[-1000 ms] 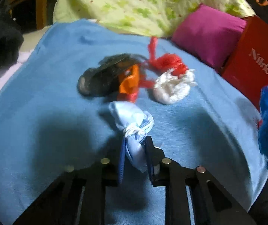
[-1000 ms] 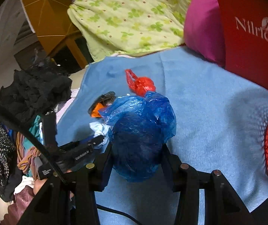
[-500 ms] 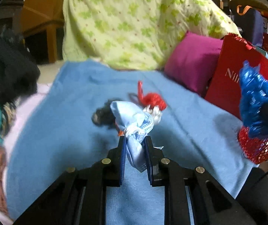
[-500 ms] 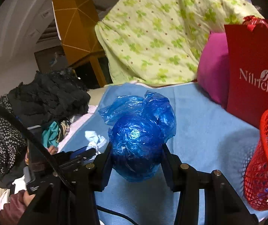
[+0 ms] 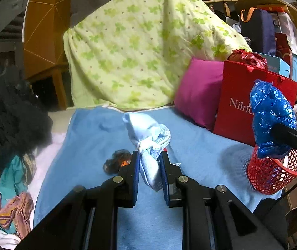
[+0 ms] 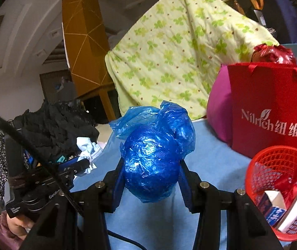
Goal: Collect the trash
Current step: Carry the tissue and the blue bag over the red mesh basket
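Note:
My left gripper (image 5: 149, 166) is shut on a knotted pale blue bundle (image 5: 147, 133), held up above the blue blanket (image 5: 90, 137). The right wrist view shows that bundle (image 6: 87, 146) at the left. My right gripper (image 6: 150, 170) is shut on a crumpled blue plastic bag (image 6: 154, 156), also lifted off the bed. From the left wrist view that blue bag (image 5: 271, 116) hangs just above a red mesh basket (image 5: 273, 177). In the right wrist view the red basket (image 6: 281, 187) sits at the lower right and holds a box and red scraps.
A dark wrapper with an orange piece (image 5: 117, 162) lies on the blanket behind the left fingers. A red paper bag (image 6: 273, 108), a magenta pillow (image 5: 200, 91) and a green flowered quilt (image 5: 140, 48) stand at the back. Dark clothes (image 5: 9, 120) are heaped at the left.
Both grippers have risen off the bed with their loads and tilted up toward level. The blue bag has moved over toward the red basket, which has come into view.

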`<state>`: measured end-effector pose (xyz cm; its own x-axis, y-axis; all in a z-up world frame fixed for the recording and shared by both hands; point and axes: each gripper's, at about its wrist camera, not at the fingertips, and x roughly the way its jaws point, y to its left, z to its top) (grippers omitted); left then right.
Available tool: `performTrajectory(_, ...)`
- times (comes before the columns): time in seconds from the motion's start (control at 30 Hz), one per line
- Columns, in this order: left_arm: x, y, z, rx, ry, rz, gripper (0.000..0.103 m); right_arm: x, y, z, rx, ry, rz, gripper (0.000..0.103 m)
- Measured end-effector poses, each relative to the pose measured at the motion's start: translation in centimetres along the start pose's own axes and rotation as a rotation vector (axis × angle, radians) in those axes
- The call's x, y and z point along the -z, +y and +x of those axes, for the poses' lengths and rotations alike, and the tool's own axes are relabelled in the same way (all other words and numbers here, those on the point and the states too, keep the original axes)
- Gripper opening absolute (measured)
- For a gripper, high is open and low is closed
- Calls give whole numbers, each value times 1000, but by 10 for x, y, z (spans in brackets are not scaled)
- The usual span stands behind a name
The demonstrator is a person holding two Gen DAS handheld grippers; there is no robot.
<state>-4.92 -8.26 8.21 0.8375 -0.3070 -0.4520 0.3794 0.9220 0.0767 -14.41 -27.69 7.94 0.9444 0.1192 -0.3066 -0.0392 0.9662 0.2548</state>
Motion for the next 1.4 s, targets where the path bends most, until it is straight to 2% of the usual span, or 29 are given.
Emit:
performTrajectory(0.5,-15,-40,-10,-10,-12,47,20,1,-17,-30,29,-60,11,50)
performTrajectory(1.4,-30,-116,-7,73,-15,133,20,2,-80,-72,113,-121,114,50)
